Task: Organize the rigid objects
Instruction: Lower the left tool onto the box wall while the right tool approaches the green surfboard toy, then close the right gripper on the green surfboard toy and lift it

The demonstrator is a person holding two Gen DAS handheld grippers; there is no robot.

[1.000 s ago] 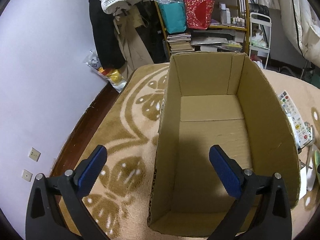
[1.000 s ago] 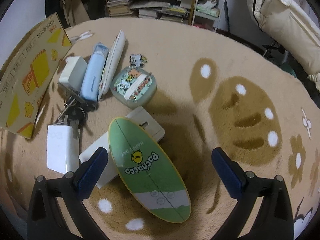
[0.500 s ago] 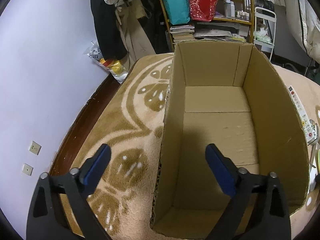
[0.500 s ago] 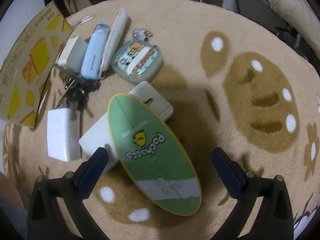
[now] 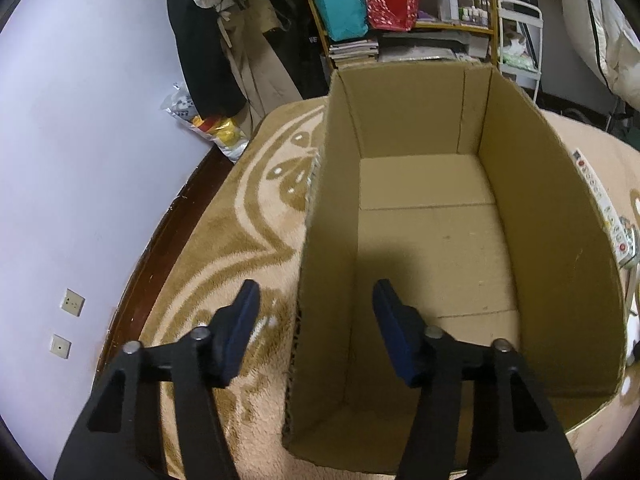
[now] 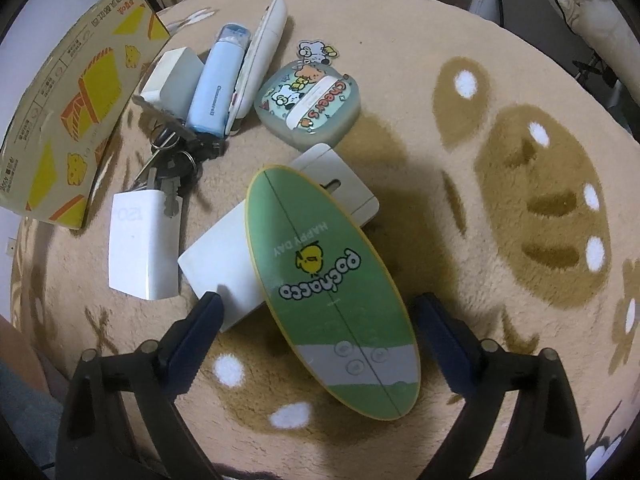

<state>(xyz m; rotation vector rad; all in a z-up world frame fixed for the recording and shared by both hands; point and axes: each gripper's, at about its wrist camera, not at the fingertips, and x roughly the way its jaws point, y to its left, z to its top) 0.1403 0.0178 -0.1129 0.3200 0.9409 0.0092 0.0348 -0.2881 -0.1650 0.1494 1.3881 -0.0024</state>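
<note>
Meanwhile, grippers poised over box and clutter

Left gripper (image 5: 316,300), jaws apart, straddles the near-left wall of an empty cardboard box (image 5: 552,216) on the rug. Right gripper (image 6: 318,312), jaws spread and holding nothing, brackets a green oval board (image 6: 332,280), apparently resting on a white flat case (image 6: 224,260); keys (image 6: 172,168) lie ahead-left

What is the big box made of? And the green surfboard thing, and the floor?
The box looks like plain brown cardboard: dull, with fold lines and a wavy cut edge. The green board seems to be smooth plastic or coated wood, slightly shiny with printed letters; I can't tell which. The rug looks like soft, fuzzy fabric.
</note>
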